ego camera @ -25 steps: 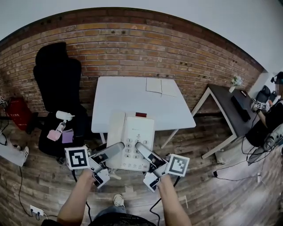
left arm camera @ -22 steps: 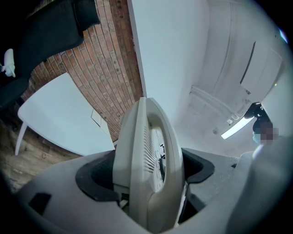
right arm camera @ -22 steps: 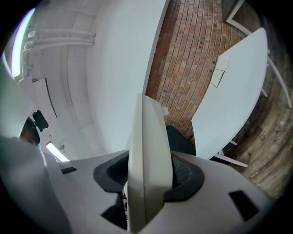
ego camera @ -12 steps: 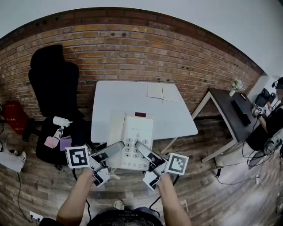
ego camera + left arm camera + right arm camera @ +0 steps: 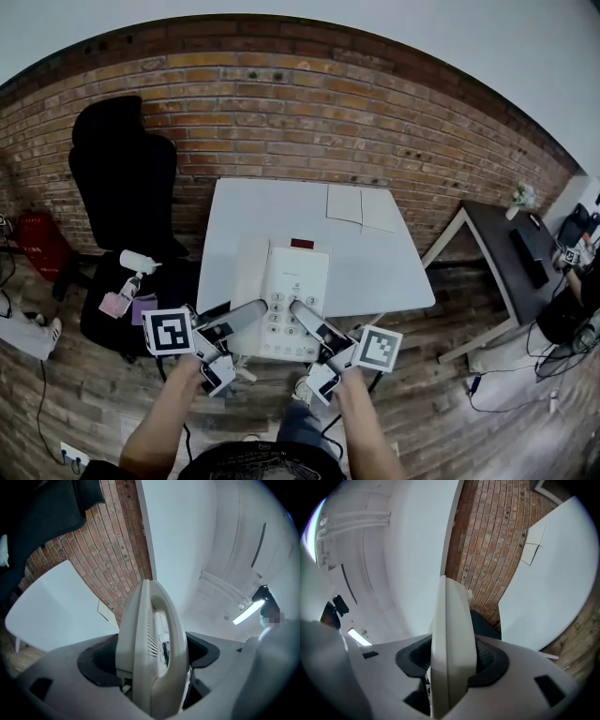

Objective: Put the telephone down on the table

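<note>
White table (image 5: 281,211) lies ahead of the fingers (image 5: 234,320); the telephone (image 5: 294,286), judged rigid, light, slippery plastic with a loose handset (image 5: 248,272), is clamped at its near edge by left gripper (image 5: 255,311) and right gripper (image 5: 302,312).

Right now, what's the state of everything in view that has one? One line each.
telephone, lifted, gripped at its near end by both tongs, over the table's near edge
handset, seated in its cradle
left tongs, shut on the telephone
right tongs, shut on the telephone
table, upright, telephone not set down on it yet
paper sheets, lying flat at the table's far right
</note>
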Demonstrator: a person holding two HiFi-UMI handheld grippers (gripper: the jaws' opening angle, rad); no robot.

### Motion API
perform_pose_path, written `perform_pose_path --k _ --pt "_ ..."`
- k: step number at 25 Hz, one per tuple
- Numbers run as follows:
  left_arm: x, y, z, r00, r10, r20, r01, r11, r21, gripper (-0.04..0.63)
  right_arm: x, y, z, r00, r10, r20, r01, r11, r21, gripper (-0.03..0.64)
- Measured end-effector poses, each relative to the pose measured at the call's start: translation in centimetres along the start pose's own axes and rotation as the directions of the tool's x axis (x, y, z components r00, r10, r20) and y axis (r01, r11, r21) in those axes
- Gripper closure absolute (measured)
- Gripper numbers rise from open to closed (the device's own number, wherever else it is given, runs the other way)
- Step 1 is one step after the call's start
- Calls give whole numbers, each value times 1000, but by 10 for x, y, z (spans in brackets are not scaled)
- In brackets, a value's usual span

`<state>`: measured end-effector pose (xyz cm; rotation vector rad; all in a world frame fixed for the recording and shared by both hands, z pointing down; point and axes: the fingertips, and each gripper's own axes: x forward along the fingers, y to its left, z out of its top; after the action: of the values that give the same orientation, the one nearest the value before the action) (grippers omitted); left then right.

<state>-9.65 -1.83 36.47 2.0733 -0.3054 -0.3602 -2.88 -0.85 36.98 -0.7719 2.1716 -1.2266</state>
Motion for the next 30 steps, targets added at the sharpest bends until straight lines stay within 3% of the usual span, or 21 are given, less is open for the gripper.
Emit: perform_pose_path --k 18,25,30 --pt "159 85 90 986 109 125 -111 994 12 173 47 -113 172 989 67 -128 -57 995 76 436" --pt "197 111 115 976 139 169 -137 990 -25 173 65 -148 213 980 87 -177 -70 993 100 436" --pt "215 135 133 968 177 177 -185 982 31 173 79 -174 234 972 100 -212 -75 989 124 436"
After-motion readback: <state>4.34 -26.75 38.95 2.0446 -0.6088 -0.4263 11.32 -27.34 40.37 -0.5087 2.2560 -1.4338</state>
